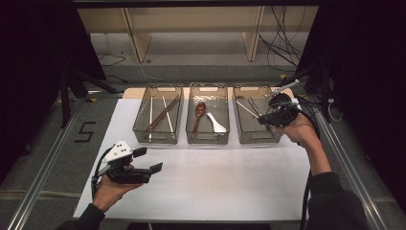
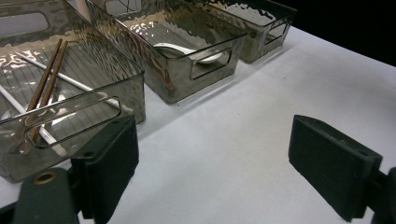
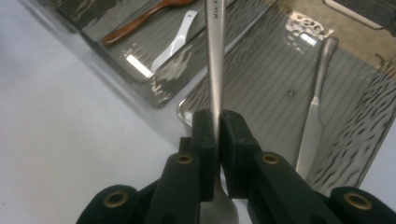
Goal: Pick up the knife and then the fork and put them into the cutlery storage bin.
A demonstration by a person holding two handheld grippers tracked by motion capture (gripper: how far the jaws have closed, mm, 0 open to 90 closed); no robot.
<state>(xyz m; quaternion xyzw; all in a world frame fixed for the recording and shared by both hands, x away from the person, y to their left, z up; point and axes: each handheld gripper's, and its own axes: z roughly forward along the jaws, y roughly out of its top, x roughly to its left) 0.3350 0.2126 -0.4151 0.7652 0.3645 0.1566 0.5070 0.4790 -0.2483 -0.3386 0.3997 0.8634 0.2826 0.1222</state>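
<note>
Three smoked clear bins stand in a row on the white table (image 1: 206, 187). The left bin (image 1: 158, 115) holds brown and pale chopsticks (image 2: 44, 88). In the middle bin (image 1: 208, 115) lie a brown wooden spoon (image 1: 199, 114) and a white spoon (image 1: 216, 123). Over the near end of the right bin (image 1: 256, 128) my right gripper (image 1: 265, 119) is shut on the neck of a metal utensil (image 3: 215, 70), its handle pointing away from the jaws. A metal knife (image 3: 313, 116) lies on that bin's floor. My left gripper (image 1: 149, 160) hovers open above the table's front left, nothing between its jaws.
Black cables (image 1: 282, 43) and a wooden shelf frame (image 1: 191, 24) lie beyond the table's far edge. A black stand (image 1: 72, 81) is at the back left. Bare white table surface spreads in front of the bins.
</note>
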